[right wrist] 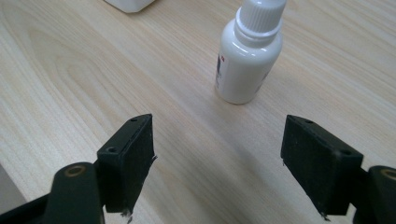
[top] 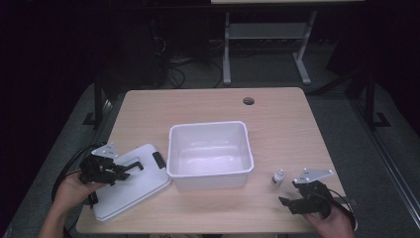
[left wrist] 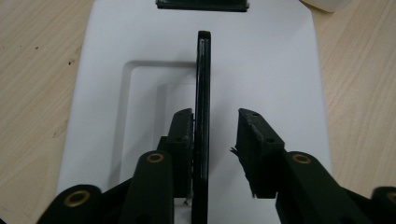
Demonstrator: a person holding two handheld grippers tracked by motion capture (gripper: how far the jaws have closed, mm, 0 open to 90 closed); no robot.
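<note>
A white lid (top: 133,188) lies flat on the table's left, with a black handle (top: 133,166) standing up on its top. My left gripper (top: 128,169) straddles that handle. In the left gripper view the handle (left wrist: 203,93) runs upright between the jaws of this gripper (left wrist: 215,126). The left pad lies against it and the right pad stands clear, so nothing is pinched. A small white dropper bottle (top: 278,177) stands upright to the right of the bin. My right gripper (top: 286,201) is open just short of the bottle (right wrist: 247,60), with bare wood between its jaws (right wrist: 217,140).
A white open bin (top: 208,125) sits mid-table between the lid and the bottle. A black latch (left wrist: 201,4) is at the lid's (left wrist: 261,70) far end. A cable hole (top: 248,101) is near the table's far edge. Dark floor and desk legs lie beyond.
</note>
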